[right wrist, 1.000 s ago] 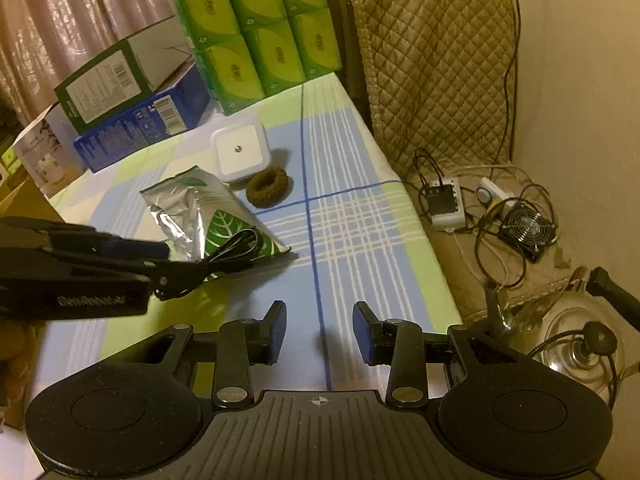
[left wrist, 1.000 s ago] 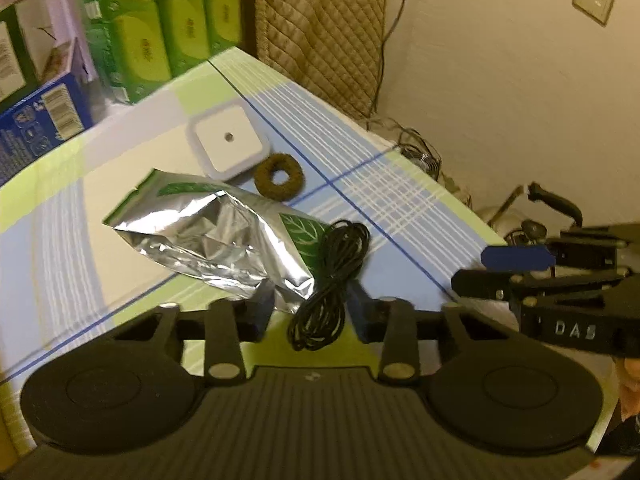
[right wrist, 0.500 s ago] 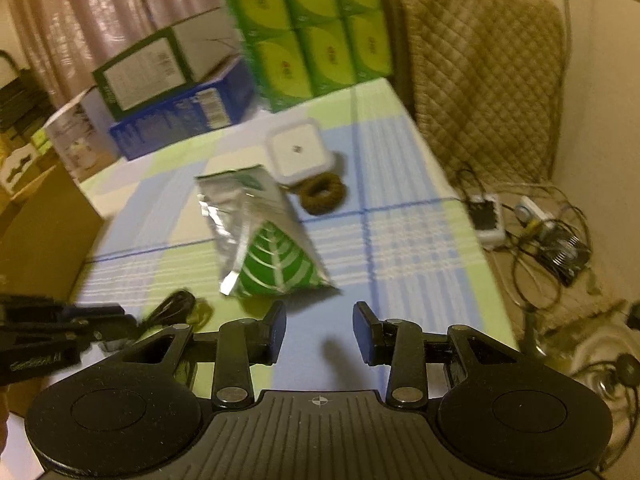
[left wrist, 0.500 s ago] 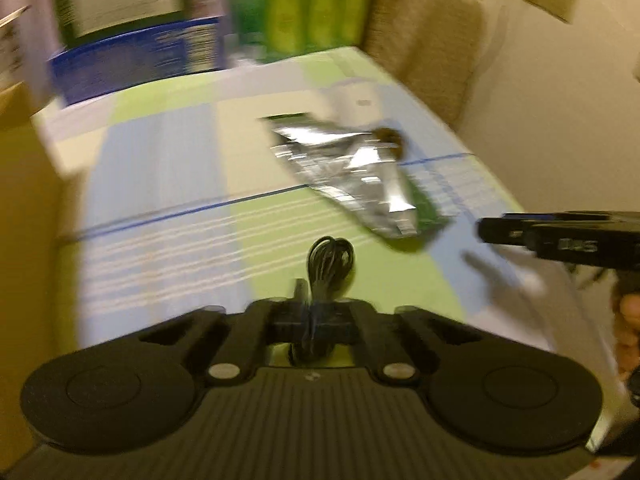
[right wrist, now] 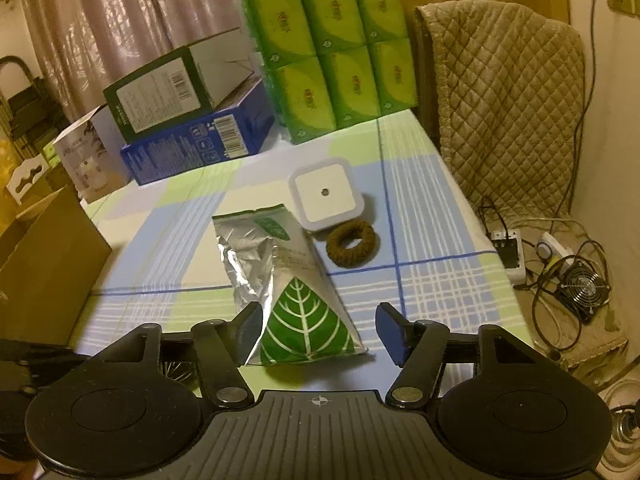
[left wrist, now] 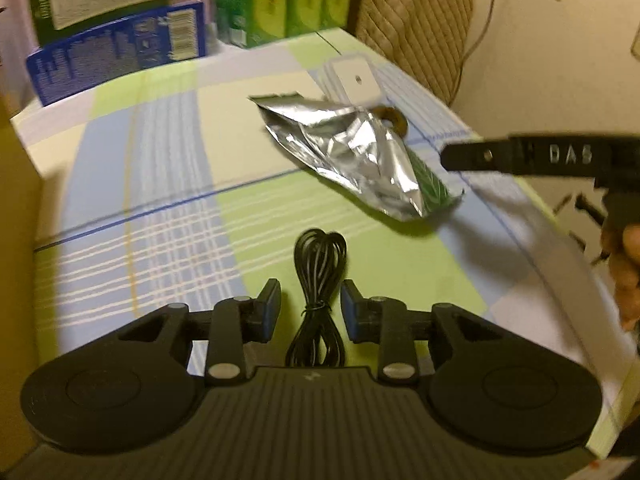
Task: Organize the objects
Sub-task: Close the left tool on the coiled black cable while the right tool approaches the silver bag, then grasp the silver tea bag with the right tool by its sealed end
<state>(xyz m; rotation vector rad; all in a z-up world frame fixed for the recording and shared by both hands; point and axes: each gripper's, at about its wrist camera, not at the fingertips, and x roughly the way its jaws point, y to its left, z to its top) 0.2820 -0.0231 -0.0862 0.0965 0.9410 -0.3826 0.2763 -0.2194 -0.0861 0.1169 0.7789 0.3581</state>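
The coiled cable [left wrist: 319,280] lies on the table [left wrist: 168,208] toward its near edge, between the spread fingers of the left gripper [left wrist: 311,312], touched by neither. The foil pouch [right wrist: 288,280] lies mid-table, its leaf end between the wide-open right gripper [right wrist: 318,330] fingers, unclamped. Beyond it, near the right edge, sit a brown ring [right wrist: 351,243] and a white square device [right wrist: 326,196].

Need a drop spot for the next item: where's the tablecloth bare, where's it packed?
Bare: the wide stretch left of the foil pouch, between the blue box and the cable bundle; also the strip right of the brown ring toward the table edge. Crowded: pouch, white square device and ring sit close together; boxes and green packs fill the far end.
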